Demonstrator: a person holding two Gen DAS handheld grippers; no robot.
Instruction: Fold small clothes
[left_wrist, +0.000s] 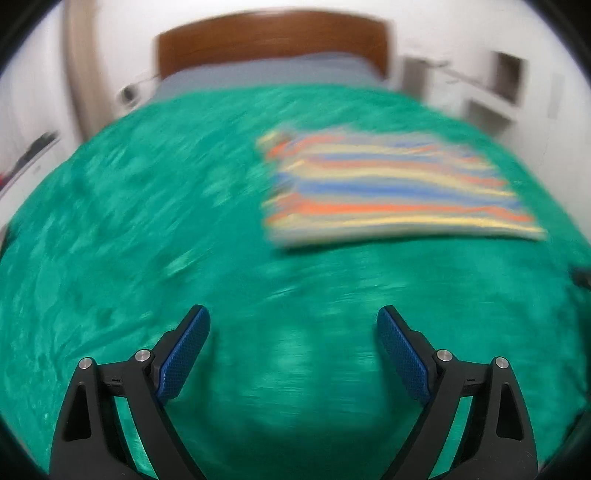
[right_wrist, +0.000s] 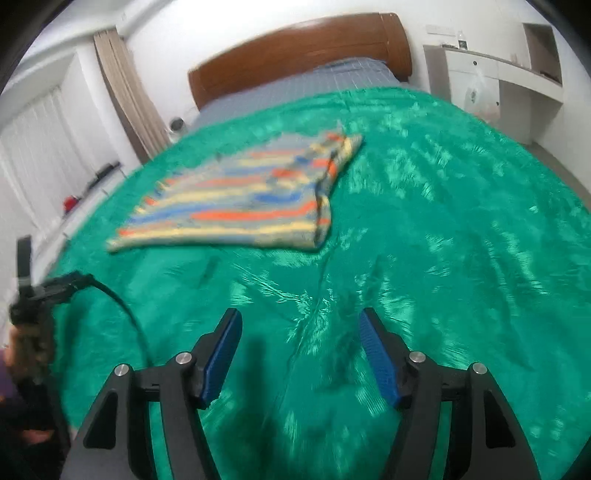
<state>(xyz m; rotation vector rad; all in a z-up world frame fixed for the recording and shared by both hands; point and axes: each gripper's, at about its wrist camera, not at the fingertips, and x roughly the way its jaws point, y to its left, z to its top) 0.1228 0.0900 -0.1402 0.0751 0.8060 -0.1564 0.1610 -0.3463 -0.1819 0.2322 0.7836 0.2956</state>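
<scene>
Clearly neither tool has anything in it: the left gripper (left_wrist: 293, 321) has its blue-padded fingers (left_wrist: 184, 354) spread wide over bare bedding, and the right gripper (right_wrist: 301, 325) is likewise spread, its jaws apart with only green plush between them. Both hang above the near part of the green fleece blanket (left_wrist: 129, 221) that covers most of the bed, well short of the garment.

That garment, a small striped knit piece (left_wrist: 391, 188) in orange, blue, yellow and grey, lies flat on the blanket farther up the bed, toward the wooden headboard (right_wrist: 295, 48). In the right wrist view its right side (right_wrist: 325, 192) looks doubled over, with a thicker rolled edge running from front to back, so it appears to be at least partly folded already; motion blur in both views keeps me from saying how many layers there are.

Open jaws and the gap to the cloth suggest the hands are between grasps, either finished with one fold or lining up for another. At the left edge of the right wrist view the other handheld rig (right_wrist: 33, 291) and its black cable (right_wrist: 118, 302) show, held off to the side of the blanket.
</scene>
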